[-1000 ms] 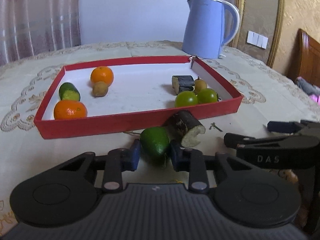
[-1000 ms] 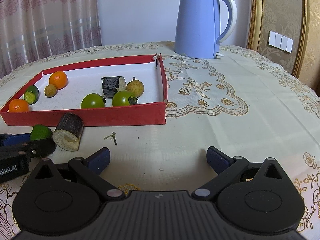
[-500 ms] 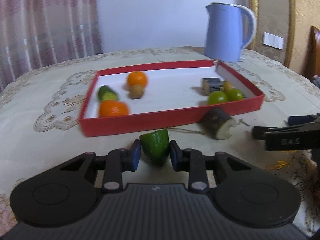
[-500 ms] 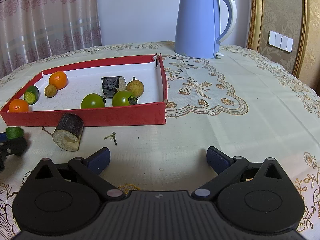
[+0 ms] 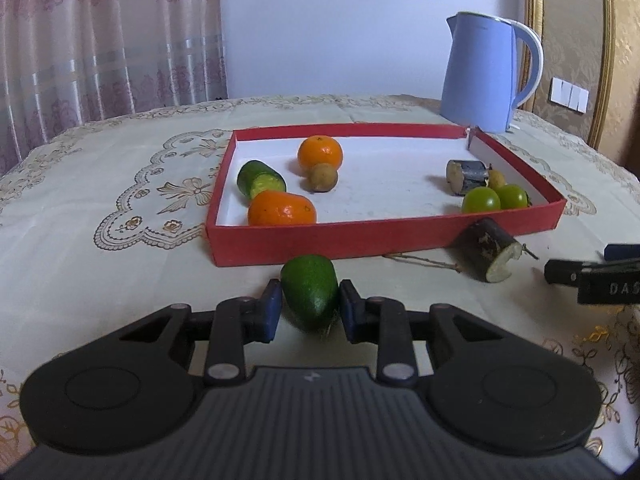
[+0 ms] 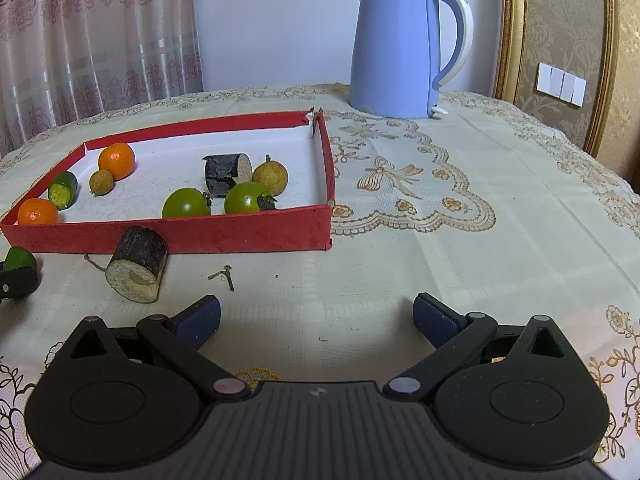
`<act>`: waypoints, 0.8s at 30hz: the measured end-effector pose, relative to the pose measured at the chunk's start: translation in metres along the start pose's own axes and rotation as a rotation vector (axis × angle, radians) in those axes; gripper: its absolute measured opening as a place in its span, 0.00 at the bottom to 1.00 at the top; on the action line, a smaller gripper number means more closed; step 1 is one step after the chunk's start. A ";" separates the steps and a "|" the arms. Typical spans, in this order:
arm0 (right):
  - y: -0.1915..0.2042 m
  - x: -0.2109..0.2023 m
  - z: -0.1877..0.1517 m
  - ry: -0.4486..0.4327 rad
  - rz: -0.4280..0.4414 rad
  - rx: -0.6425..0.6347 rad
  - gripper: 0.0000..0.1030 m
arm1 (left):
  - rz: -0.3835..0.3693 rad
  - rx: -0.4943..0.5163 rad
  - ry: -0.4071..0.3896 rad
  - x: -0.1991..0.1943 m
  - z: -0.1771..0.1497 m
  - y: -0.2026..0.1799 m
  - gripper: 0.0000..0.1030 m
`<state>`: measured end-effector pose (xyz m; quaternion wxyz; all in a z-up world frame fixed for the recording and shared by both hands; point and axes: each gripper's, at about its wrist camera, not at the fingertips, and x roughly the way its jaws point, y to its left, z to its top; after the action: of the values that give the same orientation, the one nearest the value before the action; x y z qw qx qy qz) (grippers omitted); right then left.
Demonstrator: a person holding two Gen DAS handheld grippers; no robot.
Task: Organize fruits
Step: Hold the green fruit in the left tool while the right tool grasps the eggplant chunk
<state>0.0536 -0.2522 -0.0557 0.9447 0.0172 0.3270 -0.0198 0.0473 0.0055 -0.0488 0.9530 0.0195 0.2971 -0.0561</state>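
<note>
Fingers of the left gripper [image 5: 308,312] were seen pressed against both sides of a green cucumber piece [image 5: 310,294], which was clamped just in front of the near wall of the red tray [image 5: 360,236], at its left end. Whether the piece was lifted off the tablecloth [image 5: 100,264] or resting on it could not be told from the wrist view. The right gripper [image 6: 316,320] was held wide apart w/ nothing between its pads [image 6: 198,320], low over bare cloth to the right of the left one.

A dark cane segment [image 6: 138,264] was seen lying on its side outside the tray, touching or just beside the near wall, approx. mid-length, w/ a small green stem [image 6: 224,274] near it. Inside, on the left: two oranges [image 5: 320,152], a cut cucumber piece [image 5: 260,178] and a small brown fruit [image 5: 322,176]. On the right: two green tomatoes [image 6: 186,204], another dark segment [image 6: 226,172] and a second brown fruit [image 6: 270,176]. A blue kettle [image 6: 400,44] stood beyond the tray's far right corner.
</note>
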 end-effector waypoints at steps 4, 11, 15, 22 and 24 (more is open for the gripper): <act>0.000 -0.012 0.000 -0.054 0.018 0.040 1.00 | -0.018 -0.020 0.004 0.000 0.000 0.003 0.27; 0.031 -0.021 0.009 -0.088 0.135 0.025 1.00 | -0.026 -0.029 0.004 0.001 0.001 0.003 0.27; 0.056 -0.014 0.017 -0.080 0.105 -0.043 1.00 | -0.031 -0.036 0.003 0.000 0.001 0.004 0.27; 0.074 0.003 0.020 -0.063 0.094 -0.081 0.81 | -0.041 -0.049 0.001 0.000 0.000 0.007 0.27; 0.076 0.007 0.020 -0.049 0.093 -0.082 0.77 | -0.043 -0.052 0.001 0.000 0.000 0.008 0.27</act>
<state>0.0751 -0.1776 -0.0427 0.9522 -0.0070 0.3030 0.0375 0.0480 0.0130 -0.0485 0.9517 -0.0115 0.2991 -0.0686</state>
